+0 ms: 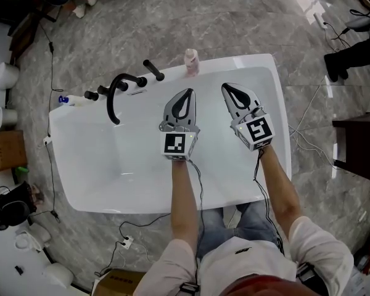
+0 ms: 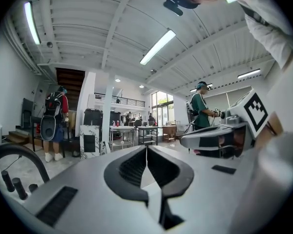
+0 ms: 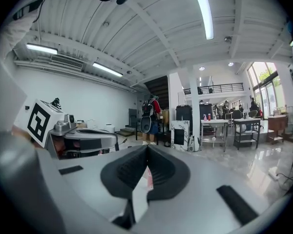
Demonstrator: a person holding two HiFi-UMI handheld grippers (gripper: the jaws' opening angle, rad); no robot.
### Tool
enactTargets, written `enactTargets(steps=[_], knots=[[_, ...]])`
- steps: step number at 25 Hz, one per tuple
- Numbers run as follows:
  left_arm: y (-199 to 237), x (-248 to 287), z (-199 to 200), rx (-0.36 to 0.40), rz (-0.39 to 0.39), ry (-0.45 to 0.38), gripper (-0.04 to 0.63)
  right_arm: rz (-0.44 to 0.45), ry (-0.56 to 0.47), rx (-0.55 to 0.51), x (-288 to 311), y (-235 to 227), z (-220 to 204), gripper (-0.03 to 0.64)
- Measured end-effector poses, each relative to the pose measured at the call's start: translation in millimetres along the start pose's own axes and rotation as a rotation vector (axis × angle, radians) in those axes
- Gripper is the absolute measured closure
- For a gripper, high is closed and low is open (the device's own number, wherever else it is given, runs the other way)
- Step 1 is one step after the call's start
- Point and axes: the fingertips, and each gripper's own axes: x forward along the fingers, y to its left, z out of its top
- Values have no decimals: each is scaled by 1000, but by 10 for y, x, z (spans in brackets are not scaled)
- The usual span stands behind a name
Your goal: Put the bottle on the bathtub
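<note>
**Q:** Head view, containers?
**A:** Item 1: white bathtub (image 1: 276,97), filling the middle of the frame. Item 2: pink bottle (image 1: 191,62), upright on the tub's rim at 12 o'clock, outside the basin; its contents cannot be made out. Item 3: cardboard box (image 1: 6,150) on the floor at 9 o'clock, contents hidden. Fixture: black faucet (image 1: 115,97) on the rim at 10 o'clock.

**Q:** Tools?
**A:** Left gripper (image 1: 187,92) and right gripper (image 1: 226,87) are side by side over the basin. Their tips point toward 12 o'clock, near the bottle but apart from it.

**Q:** Writing?
**A:** Each gripper's cube carries a black-and-white square marker (image 1: 176,143) with no letters. The bottle's label is too small to read.

**Q:** Left gripper view?
**A:** The jaws are pressed together with nothing between them. The right gripper sits at 3 o'clock and the faucet at 8 o'clock. A person with a backpack (image 2: 53,121) stands at 9 o'clock.

**Q:** Right gripper view?
**A:** The jaws meet tip to tip and grip nothing. A pink sliver (image 3: 149,177) shows through the opening behind the tips at 6 o'clock; it lies beyond the jaws and is not clamped. The left gripper is at 9 o'clock. A table (image 3: 212,128) at 3 o'clock holds small bottles, their labels illegible.
</note>
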Motion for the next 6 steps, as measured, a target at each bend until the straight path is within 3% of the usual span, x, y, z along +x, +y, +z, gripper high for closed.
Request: enactTargets(steps=[6], knots=[[6,-37,27,0,2,-13,586,10,-4,-4,5,72,21,623]])
